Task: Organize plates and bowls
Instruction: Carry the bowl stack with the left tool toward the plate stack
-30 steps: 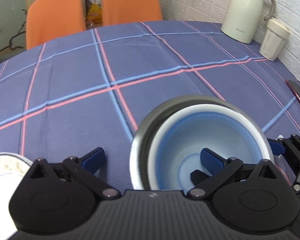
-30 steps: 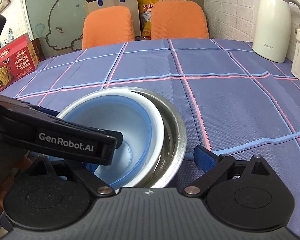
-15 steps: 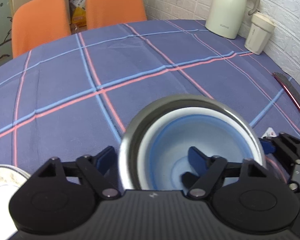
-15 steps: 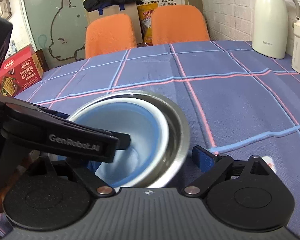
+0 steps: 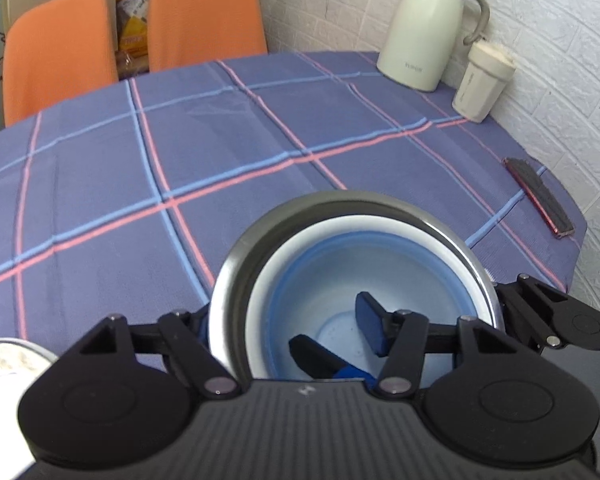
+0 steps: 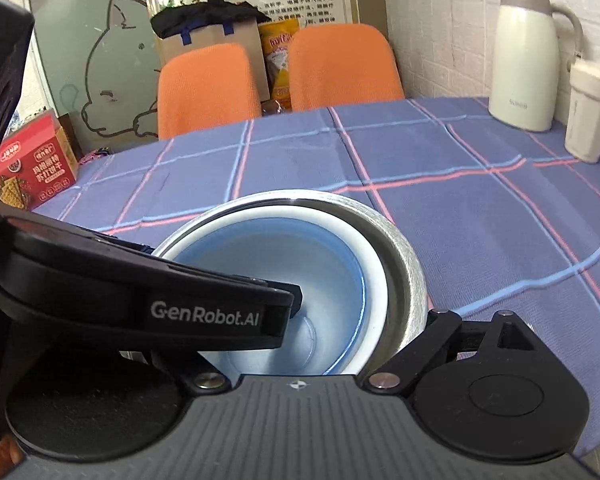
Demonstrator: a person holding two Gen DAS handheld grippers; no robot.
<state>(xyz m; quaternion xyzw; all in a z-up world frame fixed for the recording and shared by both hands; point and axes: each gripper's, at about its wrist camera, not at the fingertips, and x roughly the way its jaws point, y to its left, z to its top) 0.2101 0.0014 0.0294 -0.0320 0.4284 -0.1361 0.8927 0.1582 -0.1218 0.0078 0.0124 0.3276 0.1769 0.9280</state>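
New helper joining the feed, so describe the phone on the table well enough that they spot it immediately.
Start at the white jug by the brick wall, then the pale cup beside it. Follow that table edge toward the camera: the phone lies flat there, alone. It is the only thin dark slab, with a red rim.

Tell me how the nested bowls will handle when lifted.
The steel bowl looks rigid and smooth, so probably slippery. The blue-lined bowl sits off-centre inside it, seemingly loose, so it may shift if tilted. Its material is unclear.
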